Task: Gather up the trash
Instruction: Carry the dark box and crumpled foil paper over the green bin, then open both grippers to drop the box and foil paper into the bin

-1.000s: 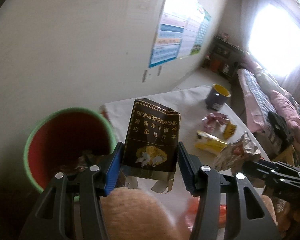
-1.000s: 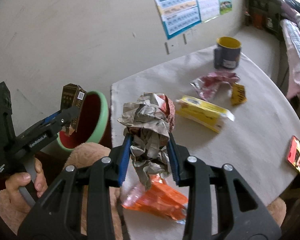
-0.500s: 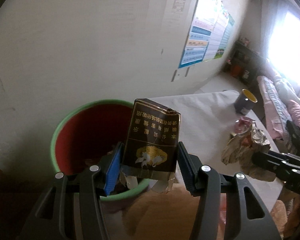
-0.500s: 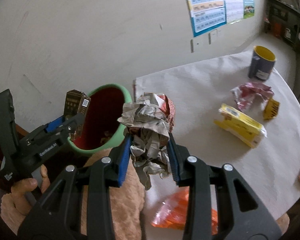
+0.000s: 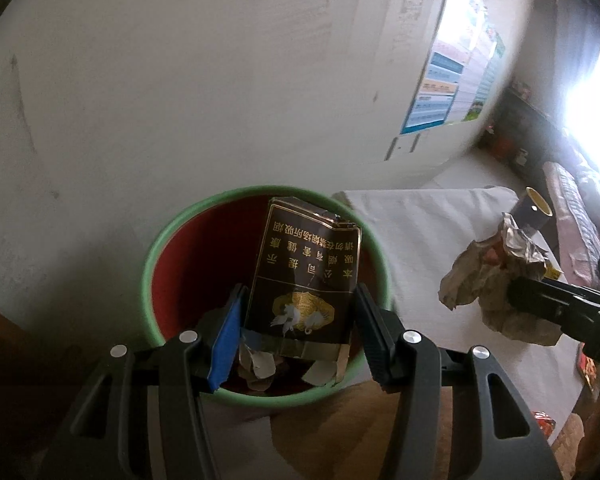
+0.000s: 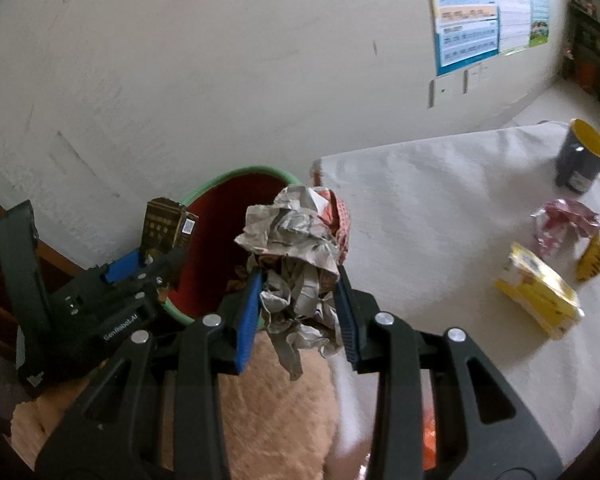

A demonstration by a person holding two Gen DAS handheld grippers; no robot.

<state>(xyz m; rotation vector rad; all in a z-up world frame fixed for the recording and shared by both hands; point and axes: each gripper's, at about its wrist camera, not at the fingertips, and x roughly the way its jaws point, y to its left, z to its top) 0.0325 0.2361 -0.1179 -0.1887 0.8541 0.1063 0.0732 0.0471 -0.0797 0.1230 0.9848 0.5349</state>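
1. Trash is held in both tools: a dark brown cigarette pack in the left gripper and a ball of crumpled paper in the right gripper
2. Cigarette pack: upright between the blue pads, gold writing on its face and a gold emblem with white cranes lower down; its top edge is dented and torn foil flaps hang from the bottom
3. Left gripper is pinching the pack on both sides, right above the mouth of the bin, which has a green rim and a red inside with scraps lying at the bottom
4. Crumpled paper: grey and white newsprint with a patch of red check pattern at the top right, creased all over, a loose tail hanging below the pads
5. Right gripper is clamped on this wad, held at the bin's near edge, just beside the table with its pale cloth
6. Left on the cloth: a yellow box, a pink and silver wrapper with a small yellow pack touching it, and a dark mug with a yellow inside further back
7. An orange wrapper shows at the near table edge, mostly hidden behind the right gripper
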